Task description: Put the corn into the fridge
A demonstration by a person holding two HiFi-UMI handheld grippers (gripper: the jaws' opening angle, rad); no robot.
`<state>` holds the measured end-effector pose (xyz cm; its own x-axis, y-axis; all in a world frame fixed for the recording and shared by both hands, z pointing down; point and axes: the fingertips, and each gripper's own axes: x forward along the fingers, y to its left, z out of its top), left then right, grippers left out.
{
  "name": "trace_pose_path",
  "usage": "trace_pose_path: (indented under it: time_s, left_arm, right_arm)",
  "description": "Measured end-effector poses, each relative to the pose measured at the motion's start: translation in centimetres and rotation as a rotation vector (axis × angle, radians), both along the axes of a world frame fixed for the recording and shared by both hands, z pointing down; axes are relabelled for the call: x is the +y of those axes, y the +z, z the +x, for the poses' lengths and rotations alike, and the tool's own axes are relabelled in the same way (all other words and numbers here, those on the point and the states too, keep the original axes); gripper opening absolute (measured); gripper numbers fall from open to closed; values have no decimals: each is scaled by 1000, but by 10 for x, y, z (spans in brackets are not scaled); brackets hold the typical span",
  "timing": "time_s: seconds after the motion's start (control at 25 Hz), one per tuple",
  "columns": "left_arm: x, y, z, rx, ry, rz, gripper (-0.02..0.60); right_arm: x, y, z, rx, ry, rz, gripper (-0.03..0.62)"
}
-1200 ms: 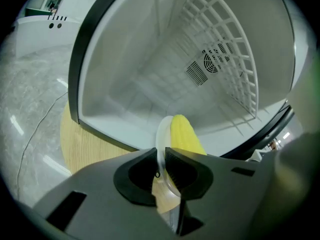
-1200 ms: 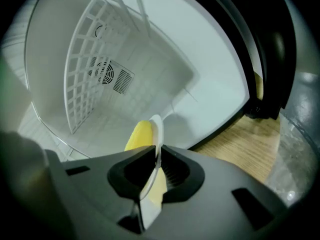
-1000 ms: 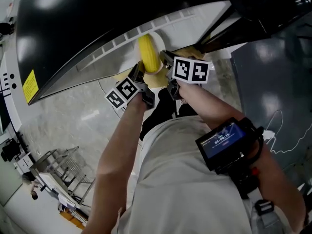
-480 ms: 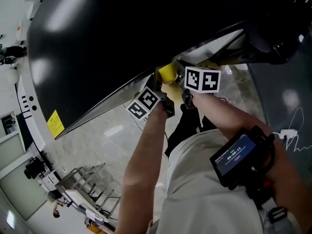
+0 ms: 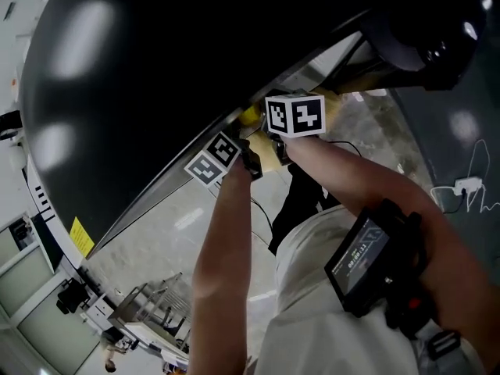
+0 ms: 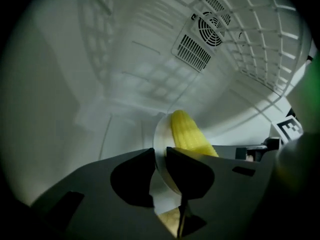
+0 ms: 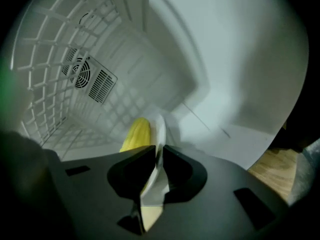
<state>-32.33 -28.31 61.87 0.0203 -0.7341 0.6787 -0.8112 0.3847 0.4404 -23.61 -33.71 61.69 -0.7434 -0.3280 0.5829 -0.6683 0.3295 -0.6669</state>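
Corn [image 6: 187, 134] beyond jaws, loose, likely rolls; stiff, slick plate [image 6: 160, 134]: grip rim. Right gripper [image 7: 159, 153] pinches rim; left gripper [image 6: 160, 153] jaws opening, rim between.

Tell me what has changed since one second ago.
The left gripper and the right gripper carried the plate with the corn into the fridge; the head view now nearly hides it. The left jaws are opening, the rim between them. Unchanged: corn on the plate, right gripper clamped on its rim.
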Motion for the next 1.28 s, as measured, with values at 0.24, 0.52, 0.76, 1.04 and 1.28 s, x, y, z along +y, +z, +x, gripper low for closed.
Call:
trace_pose_path:
  time_s: [0.24,0.52,0.76,1.04,1.28]
  left_arm:
    - [-11,1,-6,-14,22,8,60]
    - [-10,6,0,-65,42,-12,72]
    - [-11,4,0,-119,69,-32,84]
    - [-12,3,-4,-150,81,-20,86]
    - [-5,4,-6,-155,65,-14,126]
  right_arm:
    - [-12,-1,-7,30,15,15,37]
    - [-16,3,-5,84,-10,27,37]
    - [-18,2,-7,96,-24,39,37]
    - [-19,9,-7,122,-48,50,38]
    - [-23,8,0,143,-54,97,66]
